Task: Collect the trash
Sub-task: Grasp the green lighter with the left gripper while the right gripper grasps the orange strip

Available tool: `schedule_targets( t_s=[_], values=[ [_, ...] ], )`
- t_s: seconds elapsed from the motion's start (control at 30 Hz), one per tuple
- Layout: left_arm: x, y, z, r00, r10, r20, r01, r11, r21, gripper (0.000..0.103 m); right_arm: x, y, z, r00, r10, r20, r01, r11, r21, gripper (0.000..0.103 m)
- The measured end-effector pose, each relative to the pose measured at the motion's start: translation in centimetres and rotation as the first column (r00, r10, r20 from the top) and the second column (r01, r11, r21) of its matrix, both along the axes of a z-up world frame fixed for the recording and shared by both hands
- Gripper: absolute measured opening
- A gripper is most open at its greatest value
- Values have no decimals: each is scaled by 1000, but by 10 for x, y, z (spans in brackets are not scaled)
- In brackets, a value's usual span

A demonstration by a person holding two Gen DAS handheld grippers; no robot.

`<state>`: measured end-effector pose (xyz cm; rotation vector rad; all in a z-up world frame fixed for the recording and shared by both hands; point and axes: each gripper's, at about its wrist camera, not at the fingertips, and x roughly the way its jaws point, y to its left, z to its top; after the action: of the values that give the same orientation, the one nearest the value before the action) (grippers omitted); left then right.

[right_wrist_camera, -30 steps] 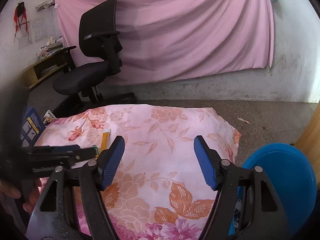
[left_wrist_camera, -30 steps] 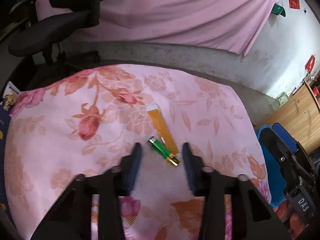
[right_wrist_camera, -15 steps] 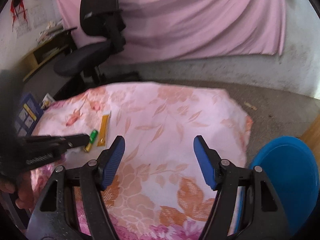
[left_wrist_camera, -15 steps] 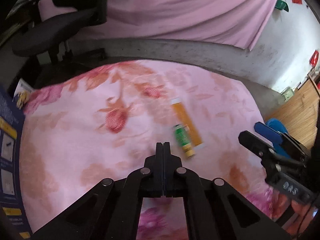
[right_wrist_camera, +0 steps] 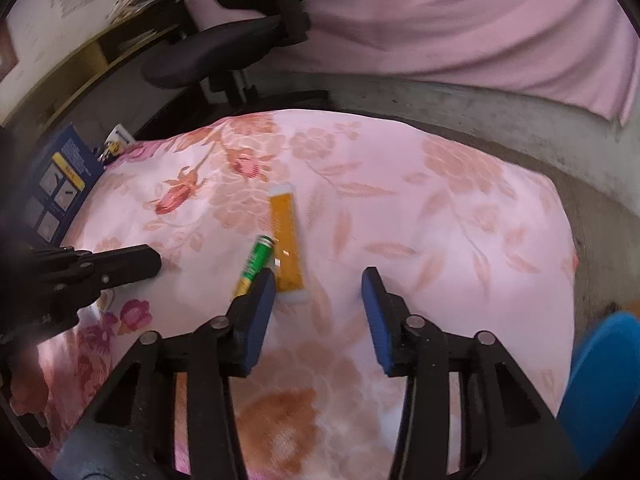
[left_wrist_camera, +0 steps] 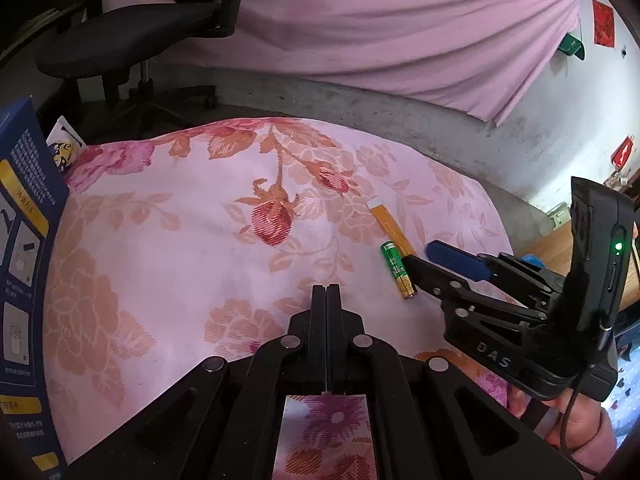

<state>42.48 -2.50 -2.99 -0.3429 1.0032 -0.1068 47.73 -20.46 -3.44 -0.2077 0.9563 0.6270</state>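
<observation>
A green battery (left_wrist_camera: 398, 269) and an orange sachet (left_wrist_camera: 387, 222) lie side by side on the pink floral cloth (left_wrist_camera: 180, 240). My left gripper (left_wrist_camera: 326, 292) is shut and empty, to the left of the battery. My right gripper (right_wrist_camera: 319, 280) is open just in front of them; its left finger tip sits by the battery (right_wrist_camera: 256, 264) and the sachet (right_wrist_camera: 285, 240) lies just beyond the gap. The right gripper also shows in the left wrist view (left_wrist_camera: 436, 256), beside the battery.
A blue box (left_wrist_camera: 24, 264) stands at the cloth's left edge. A black office chair (left_wrist_camera: 132, 36) is behind on the left. A blue bin (right_wrist_camera: 600, 384) sits at the right. A pink curtain (left_wrist_camera: 380, 32) hangs on the back wall.
My left gripper shut empty and pulled away to the left of the battery. My right gripper moved in from the right, down to the battery and sachet.
</observation>
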Motion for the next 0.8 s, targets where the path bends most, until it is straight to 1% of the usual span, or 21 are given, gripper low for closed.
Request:
schedule_targets(
  t_s=[0.07,0.1,0.13,0.17,0.2,0.3,0.43,0.5,0.57,0.6,0.7,0.8],
  values=[
    [1,1,1,1000,0,-1,0,1000,-3,0,1,8,-1,1000,25,7,-25,1000,-15,62],
    [0,-1,2,1000,0,-1,0,1000,-4,0,1,11,-1,999,36,11,-36,999,-23,60],
    [0,-2,3,1000,-2,-1,2,1000,-7,0,0,11,-1,999,43,14,-43,999,-28,56],
    [1,-4,4,1000,-6,-1,6,1000,-12,0,0,12,-1,999,45,14,-44,999,-30,48],
    [3,-5,3,1000,-14,0,14,1000,-19,0,1,12,-1,999,45,15,-45,999,-28,44],
    [7,-16,3,998,-57,5,57,998,-31,0,0,5,0,999,31,12,-31,999,-22,44],
    [16,-36,3,993,-114,12,114,993,-40,0,-7,-25,2,999,-48,21,49,998,-36,44],
    [22,-46,3,991,-135,17,135,990,-41,5,-9,-38,4,996,-82,16,83,996,-25,44],
    [27,-57,3,989,-150,20,150,988,-36,19,-14,-54,5,993,-121,8,121,993,-11,44],
    [31,-63,3,987,-157,19,158,987,-38,21,-17,-65,6,990,-144,3,144,990,0,44],
    [40,-76,-2,984,-176,3,176,984,-40,22,-25,-85,10,982,-191,7,191,982,13,44],
    [47,-87,-9,984,-176,-36,176,984,-9,22,-34,-101,11,974,-227,8,226,974,30,44]
  ],
)
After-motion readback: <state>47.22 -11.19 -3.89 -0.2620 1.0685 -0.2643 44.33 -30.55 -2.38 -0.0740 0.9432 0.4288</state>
